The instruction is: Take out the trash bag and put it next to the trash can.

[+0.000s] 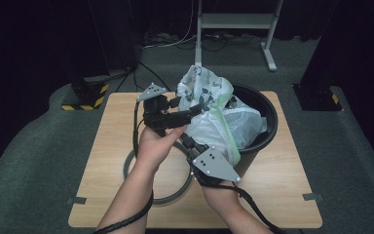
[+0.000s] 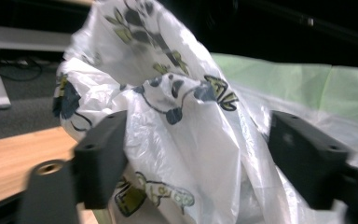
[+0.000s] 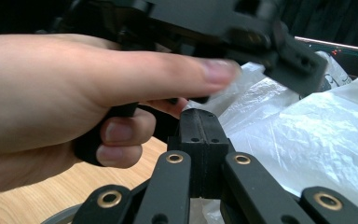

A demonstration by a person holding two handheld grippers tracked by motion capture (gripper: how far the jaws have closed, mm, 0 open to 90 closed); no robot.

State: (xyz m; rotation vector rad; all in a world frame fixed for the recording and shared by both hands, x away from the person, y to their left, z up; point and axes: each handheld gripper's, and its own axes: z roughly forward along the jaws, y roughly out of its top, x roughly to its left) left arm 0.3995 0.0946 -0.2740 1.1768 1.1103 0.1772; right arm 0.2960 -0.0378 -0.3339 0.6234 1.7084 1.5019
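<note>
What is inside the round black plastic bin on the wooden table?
The round black plastic bin holds a crumpled white plastic bag with a green rim, bunched above its edge. Some small dark contents show by the far rim; the bin's bottom is covered.

No legible text, label, brand or number appeared; the white plastic bag (image 2: 177,140) bore only printed leaf-like motifs, with no readable lettering.

Bag (image 1: 209,105) fills bin (image 1: 268,114) mouth; table (image 1: 107,146) left free.
</note>
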